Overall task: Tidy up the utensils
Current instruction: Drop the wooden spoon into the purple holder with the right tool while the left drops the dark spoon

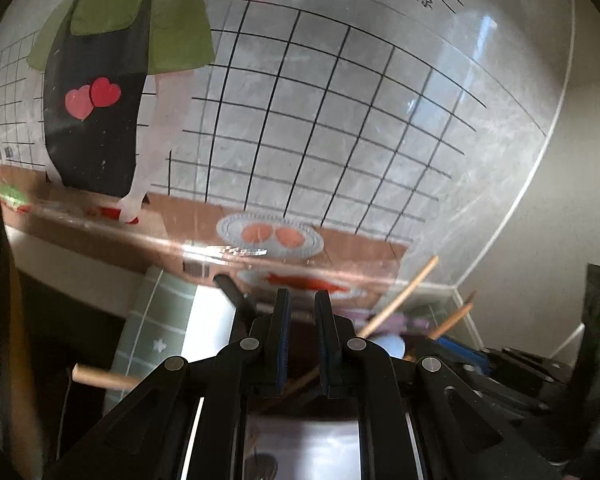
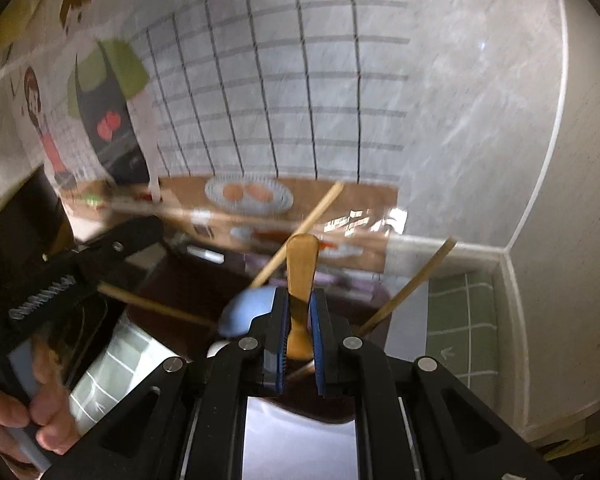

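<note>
Holding a wooden spoon handle (image 2: pixel 301 280) tight in my right tongs (image 2: pixel 300 344), I kept its long side pointing up and away from me, toward the wall picture (image 2: pixel 236 192). My left tongs (image 1: pixel 302 344) looked almost shut, and I could not tell if that thin stick (image 1: pixel 296 388) under them was really pinched. More wooden sticks (image 2: pixel 300 232) leaned from a dark holder (image 2: pixel 188 280) right in front of my right tongs, so that hand was nearer, I think.
</note>
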